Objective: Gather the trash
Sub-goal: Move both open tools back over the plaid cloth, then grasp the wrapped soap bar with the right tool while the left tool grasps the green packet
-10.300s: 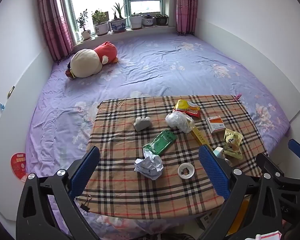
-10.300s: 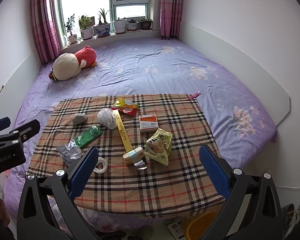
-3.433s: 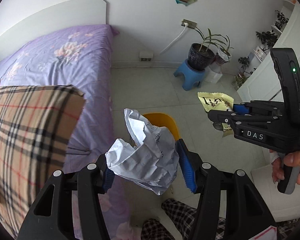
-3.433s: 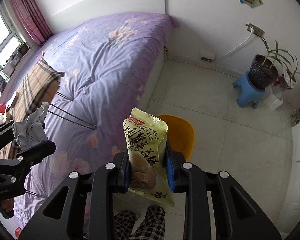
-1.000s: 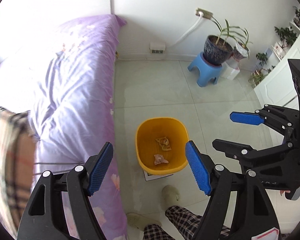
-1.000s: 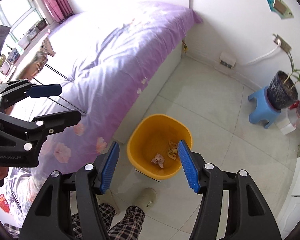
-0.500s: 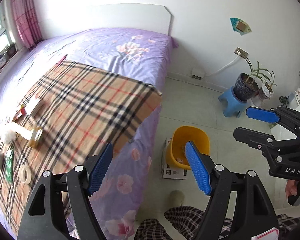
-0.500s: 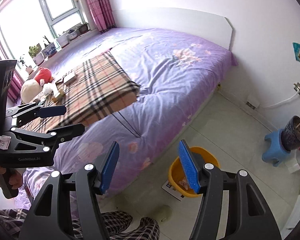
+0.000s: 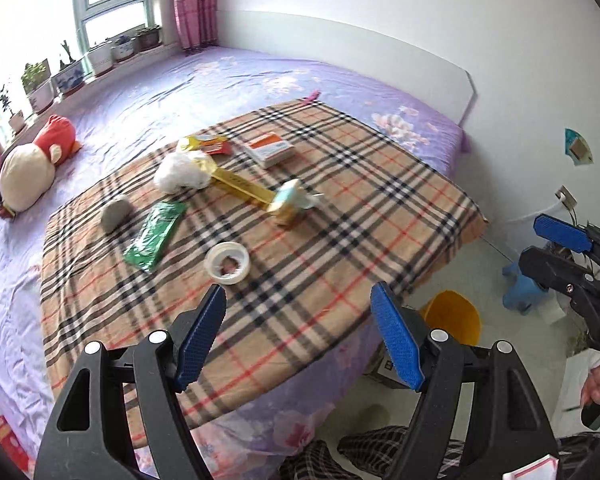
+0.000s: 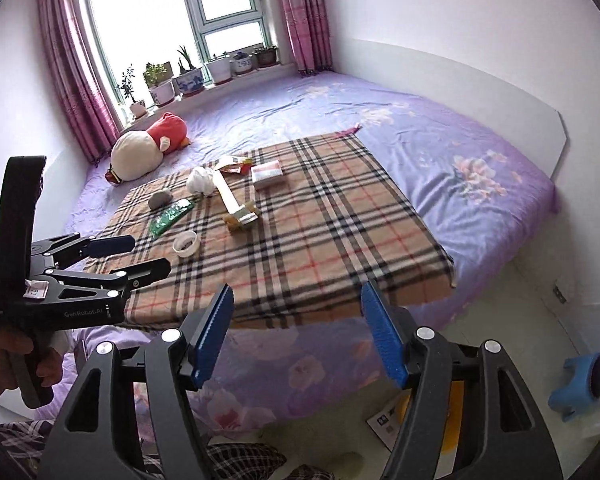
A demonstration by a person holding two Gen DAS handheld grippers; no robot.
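Observation:
Trash lies on a plaid-covered table (image 9: 340, 216): a white tape roll (image 9: 227, 261), a green wrapper (image 9: 156, 235), a grey lump (image 9: 116, 213), a white plastic wad (image 9: 180, 171), a yellow strip (image 9: 240, 184), a small carton (image 9: 290, 204), a red-yellow packet (image 9: 206, 145) and an orange-white box (image 9: 269, 150). My left gripper (image 9: 298, 336) is open and empty above the table's near edge. My right gripper (image 10: 296, 336) is open and empty, off the table's near edge. The orange bin (image 9: 454, 320) stands on the floor to the right.
The table sits on a purple bed (image 10: 460, 152) with a plush toy (image 10: 148, 148) near the window. Potted plants (image 10: 188, 76) line the sill. A blue stool (image 10: 576, 384) and a paper sheet (image 10: 384, 420) are on the floor by the bin.
Both grippers, which dropped the crumpled paper and snack packet in the bin, have swung up and left from the bin to face the plaid table. Both stay open.

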